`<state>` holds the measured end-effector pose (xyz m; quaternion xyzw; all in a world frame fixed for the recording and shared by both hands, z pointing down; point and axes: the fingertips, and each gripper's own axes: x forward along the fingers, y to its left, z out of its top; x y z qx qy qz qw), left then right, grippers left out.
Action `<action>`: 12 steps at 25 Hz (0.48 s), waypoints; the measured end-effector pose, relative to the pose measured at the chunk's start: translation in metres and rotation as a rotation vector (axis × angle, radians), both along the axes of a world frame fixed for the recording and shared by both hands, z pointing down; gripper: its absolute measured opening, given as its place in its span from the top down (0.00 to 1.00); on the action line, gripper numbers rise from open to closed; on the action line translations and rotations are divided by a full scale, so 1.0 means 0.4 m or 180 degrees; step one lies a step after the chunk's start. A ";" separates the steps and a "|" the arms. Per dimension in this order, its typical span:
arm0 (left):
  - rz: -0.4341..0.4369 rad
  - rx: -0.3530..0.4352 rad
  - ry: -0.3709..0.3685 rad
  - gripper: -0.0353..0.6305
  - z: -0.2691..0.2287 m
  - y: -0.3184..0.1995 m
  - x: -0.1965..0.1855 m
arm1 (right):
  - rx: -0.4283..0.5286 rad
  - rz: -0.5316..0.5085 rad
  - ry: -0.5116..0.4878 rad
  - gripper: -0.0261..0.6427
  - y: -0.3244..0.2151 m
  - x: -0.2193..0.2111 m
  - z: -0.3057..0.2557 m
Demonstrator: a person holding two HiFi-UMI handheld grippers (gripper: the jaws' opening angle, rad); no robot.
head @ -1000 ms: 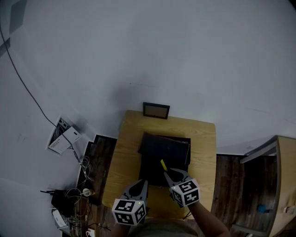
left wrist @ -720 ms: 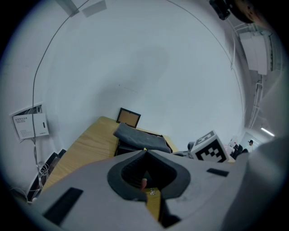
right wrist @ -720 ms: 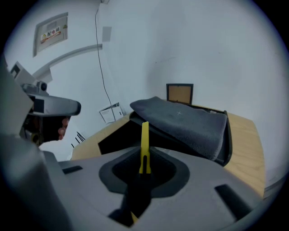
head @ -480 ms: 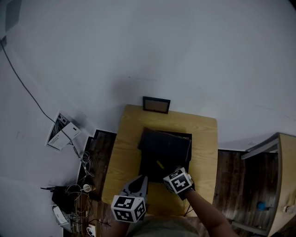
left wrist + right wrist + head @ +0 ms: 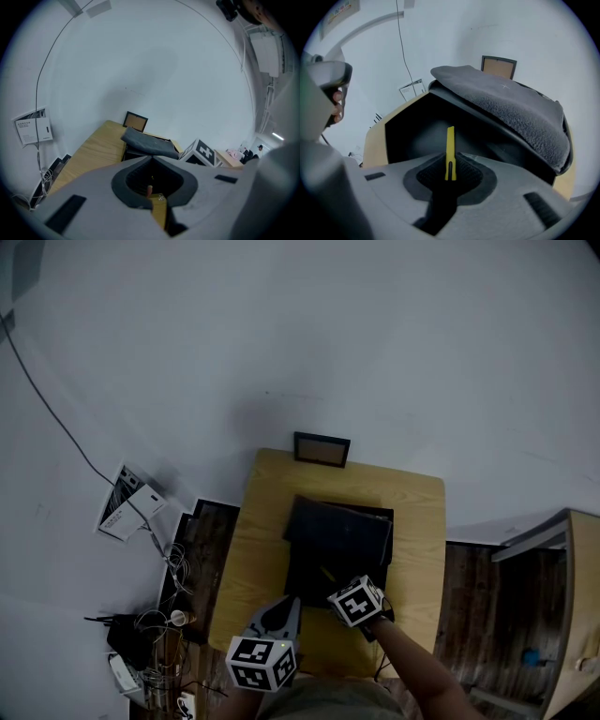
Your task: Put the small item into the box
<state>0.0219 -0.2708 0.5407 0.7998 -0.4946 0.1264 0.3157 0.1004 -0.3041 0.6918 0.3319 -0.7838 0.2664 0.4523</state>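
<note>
Pale wall (image 5: pixel 375 352) behind, wooden tabletop (image 5: pixel 258 549) pushed against it, dark plank floor (image 5: pixel 202 559) on both sides with a cable tangle (image 5: pixel 164 615) at the left. Small picture frame (image 5: pixel 322 448) stands at the tabletop's far edge. Black box (image 5: pixel 314 563) sits mid-tabletop, open, with its grey fabric-lined lid (image 5: pixel 511 108) raised at the far side. Right claw (image 5: pixel 450 161) is closed on the small item, a thin yellow strip (image 5: pixel 450 140). The pads pinch its lower end and the rest sticks straight out ahead of the jaws, over the box's dark inside. Can't tell whether its tip touches the box bottom. Versus a second ago: the right claw has dropped and tipped steeper, nose down into the box opening. Its marker cube (image 5: pixel 356 601) now sits lower against the box's near edge. The strip stood clear and bright above the box front before; from the head view it now shows only as a faint sliver inside the box. Left claw (image 5: pixel 151 158) is in the same spot as before, near the tabletop's front edge, left of the right one, jaws together with nothing between them. Box, lid and frame haven't moved.
</note>
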 end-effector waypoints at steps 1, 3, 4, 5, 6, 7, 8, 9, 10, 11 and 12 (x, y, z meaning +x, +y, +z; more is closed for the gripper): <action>0.0006 0.0006 0.0002 0.94 -0.001 0.001 0.002 | 0.0005 -0.0002 0.0004 0.88 0.000 0.000 0.000; 0.0018 0.0031 0.0012 0.94 -0.005 0.003 0.005 | 0.0070 0.0003 0.0025 0.88 -0.001 0.002 -0.005; 0.0026 0.0043 0.0016 0.94 -0.008 0.005 0.005 | 0.0131 0.0036 0.0024 0.88 -0.002 0.004 -0.011; 0.0037 0.0049 0.0016 0.94 -0.009 0.008 0.004 | 0.0192 0.0095 -0.0001 0.87 -0.004 0.006 -0.020; 0.0049 0.0050 0.0013 0.94 -0.010 0.011 0.002 | 0.0237 0.0175 -0.0055 0.87 -0.005 0.007 -0.031; 0.0063 0.0046 0.0009 0.94 -0.009 0.014 0.001 | 0.0265 0.0265 -0.0132 0.85 -0.004 0.007 -0.045; 0.0079 0.0043 0.0008 0.94 -0.009 0.018 0.001 | 0.0291 0.0349 -0.0217 0.83 -0.001 0.006 -0.060; 0.0099 0.0044 0.0010 0.94 -0.010 0.022 0.002 | 0.0330 0.0417 -0.0294 0.82 0.002 0.005 -0.077; 0.0123 0.0050 0.0016 0.94 -0.012 0.027 0.005 | 0.0388 0.0473 -0.0356 0.82 0.005 0.004 -0.095; 0.0153 0.0060 0.0024 0.94 -0.016 0.033 0.009 | 0.0459 0.0525 -0.0409 0.82 0.010 0.004 -0.115; 0.0189 0.0074 0.0031 0.94 -0.020 0.040 0.012 | 0.0534 0.0581 -0.0463 0.82 0.015 0.004 -0.135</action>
